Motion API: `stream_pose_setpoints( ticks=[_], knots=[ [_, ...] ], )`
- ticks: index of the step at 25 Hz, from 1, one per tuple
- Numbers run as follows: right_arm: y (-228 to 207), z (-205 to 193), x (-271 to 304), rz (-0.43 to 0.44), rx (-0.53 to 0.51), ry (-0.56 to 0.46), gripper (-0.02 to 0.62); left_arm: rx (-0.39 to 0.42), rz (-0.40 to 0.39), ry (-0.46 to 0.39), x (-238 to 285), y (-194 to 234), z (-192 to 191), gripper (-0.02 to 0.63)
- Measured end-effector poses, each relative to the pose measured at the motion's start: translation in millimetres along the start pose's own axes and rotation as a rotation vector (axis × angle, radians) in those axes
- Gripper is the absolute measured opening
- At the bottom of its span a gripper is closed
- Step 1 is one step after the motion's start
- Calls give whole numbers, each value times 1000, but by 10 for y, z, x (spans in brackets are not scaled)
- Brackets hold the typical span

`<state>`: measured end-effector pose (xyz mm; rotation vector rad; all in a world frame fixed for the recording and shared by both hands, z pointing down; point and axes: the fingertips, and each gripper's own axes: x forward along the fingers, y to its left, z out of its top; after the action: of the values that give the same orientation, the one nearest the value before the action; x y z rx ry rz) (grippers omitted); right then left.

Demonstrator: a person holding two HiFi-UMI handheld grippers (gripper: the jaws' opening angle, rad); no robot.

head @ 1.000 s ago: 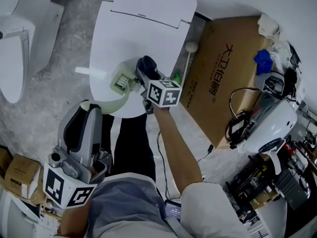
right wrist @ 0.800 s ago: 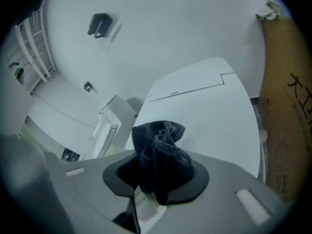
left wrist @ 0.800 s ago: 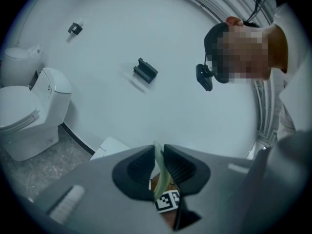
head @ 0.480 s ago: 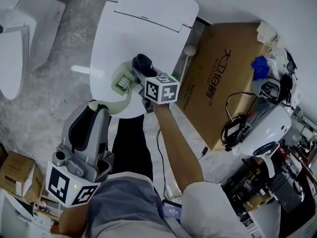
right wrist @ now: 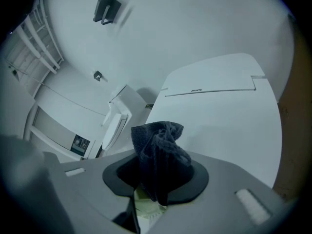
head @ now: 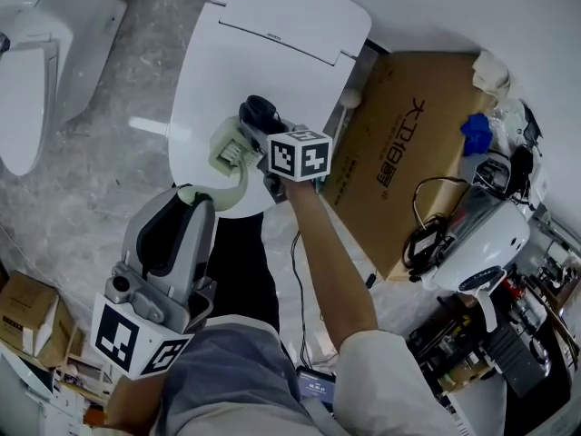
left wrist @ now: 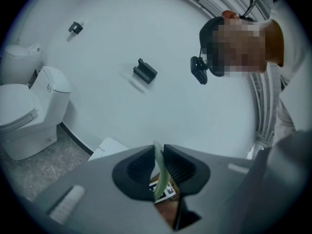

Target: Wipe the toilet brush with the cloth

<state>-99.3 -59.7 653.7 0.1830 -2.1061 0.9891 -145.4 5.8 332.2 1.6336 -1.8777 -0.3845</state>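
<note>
Your left gripper clamps the toilet brush handle; your right gripper pinches the cloth — brush head just left of it.

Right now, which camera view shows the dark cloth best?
The right gripper view: the dark bunched cloth sits between the right tongs. The head view shows it only as a small lump; the left gripper view misses it.

The cardboard box bears large Chinese characters, seemingly 大卫拖把; the toilet lid has an illegibly small mark.
</note>
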Motion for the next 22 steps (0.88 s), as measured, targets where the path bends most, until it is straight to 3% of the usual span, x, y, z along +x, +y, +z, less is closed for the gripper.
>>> stream_pose_setpoints(
  ticks=[10, 22],
  knots=[
    [247, 211, 156, 79, -69, 26, 114, 3, -3, -5, 5, 13, 10, 0],
    [541, 329, 127, 212, -57, 11, 114, 7, -1, -8, 15, 25, 18, 0]
  ],
)
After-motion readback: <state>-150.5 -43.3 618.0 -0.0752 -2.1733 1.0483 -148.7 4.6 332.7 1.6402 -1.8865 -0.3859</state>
